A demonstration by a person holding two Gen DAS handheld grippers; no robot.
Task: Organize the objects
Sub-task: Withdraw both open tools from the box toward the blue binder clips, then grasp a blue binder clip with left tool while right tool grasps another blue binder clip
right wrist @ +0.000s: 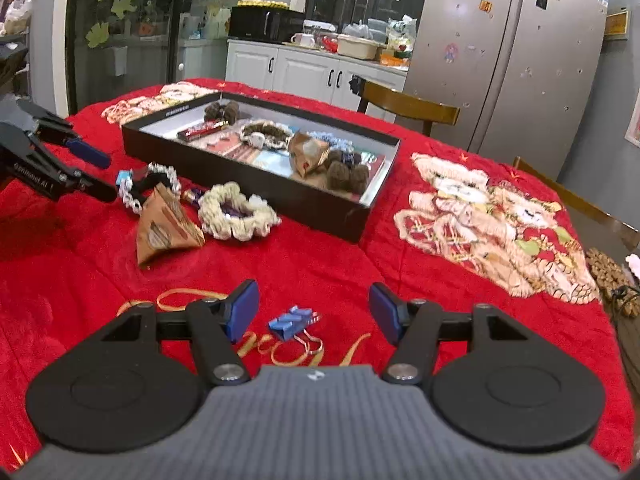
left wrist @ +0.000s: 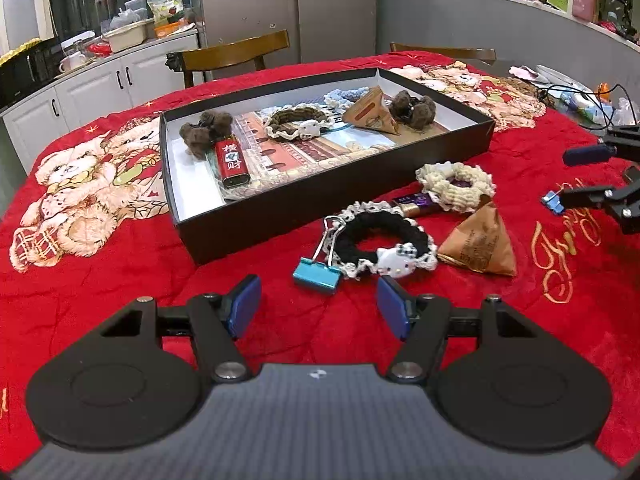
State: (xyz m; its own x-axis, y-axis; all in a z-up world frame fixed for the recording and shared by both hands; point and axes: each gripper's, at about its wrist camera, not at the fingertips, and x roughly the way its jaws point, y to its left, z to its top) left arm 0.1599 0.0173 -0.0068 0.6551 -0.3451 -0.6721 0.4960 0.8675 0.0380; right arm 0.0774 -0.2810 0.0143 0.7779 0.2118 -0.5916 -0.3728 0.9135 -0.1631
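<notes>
A black box (left wrist: 400, 168) (right wrist: 256, 184) on the red blanket holds brown pompoms, scrunchies, a red lighter (left wrist: 233, 162) and a brown packet. In front of it lie a black cat scrunchie (left wrist: 380, 240), a teal binder clip (left wrist: 317, 276), a cream scrunchie (left wrist: 456, 186) (right wrist: 236, 210) and a brown pyramid packet (left wrist: 478, 246) (right wrist: 164, 226). My left gripper (left wrist: 314, 306) is open, just short of the teal clip. My right gripper (right wrist: 310, 310) is open above a small blue binder clip (right wrist: 292, 322), which also shows in the left wrist view (left wrist: 552, 200).
The red blanket with bear prints (right wrist: 500, 224) covers the table. Wooden chairs (left wrist: 236, 54) stand at the far side. Cables and clutter (left wrist: 580, 98) lie at the right edge. White cabinets (right wrist: 304, 68) and a fridge (right wrist: 508, 48) stand behind.
</notes>
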